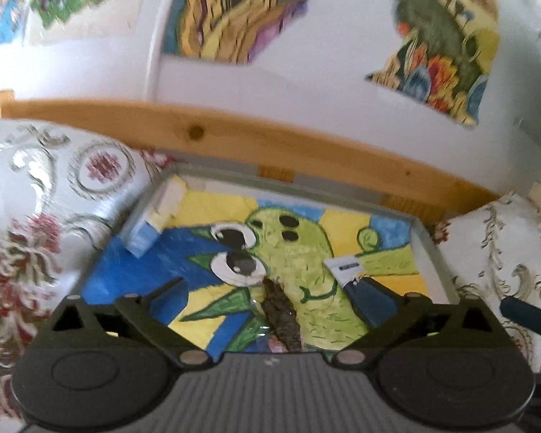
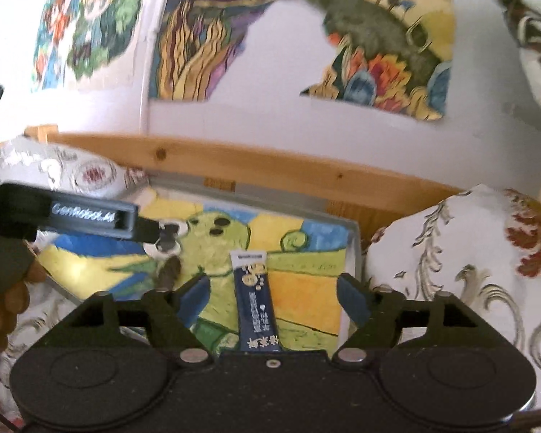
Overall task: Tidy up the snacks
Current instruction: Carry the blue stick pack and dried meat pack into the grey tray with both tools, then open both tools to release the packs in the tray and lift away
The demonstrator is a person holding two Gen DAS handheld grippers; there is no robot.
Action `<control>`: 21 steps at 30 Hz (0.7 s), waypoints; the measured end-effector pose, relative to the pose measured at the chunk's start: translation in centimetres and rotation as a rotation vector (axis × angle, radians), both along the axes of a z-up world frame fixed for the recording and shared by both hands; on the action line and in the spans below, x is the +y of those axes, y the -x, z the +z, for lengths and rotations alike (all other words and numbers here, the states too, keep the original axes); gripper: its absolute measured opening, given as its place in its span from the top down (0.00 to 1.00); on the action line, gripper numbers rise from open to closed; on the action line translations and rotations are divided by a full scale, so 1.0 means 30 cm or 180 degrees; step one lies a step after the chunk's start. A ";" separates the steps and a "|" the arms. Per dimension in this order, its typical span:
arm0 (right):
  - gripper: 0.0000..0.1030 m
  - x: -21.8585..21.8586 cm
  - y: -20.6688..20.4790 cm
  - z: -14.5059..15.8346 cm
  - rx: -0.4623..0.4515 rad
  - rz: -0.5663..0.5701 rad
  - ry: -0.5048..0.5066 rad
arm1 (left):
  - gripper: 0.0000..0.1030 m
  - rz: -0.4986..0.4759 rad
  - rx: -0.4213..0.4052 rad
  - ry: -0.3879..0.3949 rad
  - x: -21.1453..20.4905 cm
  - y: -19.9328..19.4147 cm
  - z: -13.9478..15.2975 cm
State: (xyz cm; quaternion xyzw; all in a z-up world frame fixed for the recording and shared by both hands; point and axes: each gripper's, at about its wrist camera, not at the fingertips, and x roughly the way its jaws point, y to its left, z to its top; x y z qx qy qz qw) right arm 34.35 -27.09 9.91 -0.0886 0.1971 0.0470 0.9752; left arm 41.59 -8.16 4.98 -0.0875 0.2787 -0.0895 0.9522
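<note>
Both tongs are wide and empty: the right gripper (image 2: 270,288) hangs over the long dark-blue snack packet (image 2: 256,310), the left gripper (image 1: 270,288) over the brown bumpy snack stick (image 1: 283,319), so next each should close and lift.

Both grippers, left (image 1: 270,299) and right (image 2: 270,288), are matt black plastic with metal pivot pins; the snack sachet (image 2: 254,303) is glossy navy foil; the tray (image 1: 429,252) rim looks smooth grey; the rail (image 1: 234,144) is knotty bare wood; the cloth (image 2: 451,270) is woven brocade.
</note>
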 end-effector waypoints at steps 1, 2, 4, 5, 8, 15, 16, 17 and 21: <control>0.17 0.000 0.017 0.011 -0.0035 0.0006 -0.0013 | 0.01 -0.0014 -0.0037 0.0003 0.007 0.020 0.011; 0.15 0.002 0.035 0.024 -0.0075 0.0010 -0.0020 | 0.01 -0.0025 -0.0071 0.0009 0.015 0.040 0.022; 0.12 0.005 0.072 0.047 -0.0151 0.0007 -0.0013 | 0.01 -0.0015 -0.0135 0.0009 0.029 0.082 0.040; 0.10 0.008 0.090 0.057 -0.0181 0.0004 -0.0018 | 0.01 -0.0008 -0.0167 0.0007 0.037 0.104 0.049; 0.06 0.010 0.145 0.086 -0.0235 0.0032 -0.0076 | 0.01 0.0030 -0.0256 -0.0024 0.058 0.170 0.071; 0.01 0.031 0.280 0.141 -0.0397 0.0094 -0.0101 | 0.01 0.0085 -0.0345 -0.0124 0.101 0.320 0.109; 0.01 0.033 0.301 0.147 -0.0417 0.0111 -0.0111 | 0.01 0.0091 -0.0356 -0.0141 0.105 0.340 0.114; 0.01 0.034 0.323 0.153 -0.0442 0.0122 -0.0123 | 0.01 0.0098 -0.0368 -0.0159 0.110 0.363 0.119; 0.01 0.043 0.413 0.165 -0.0526 0.0121 -0.0122 | 0.01 0.0175 -0.0521 -0.0288 0.121 0.455 0.141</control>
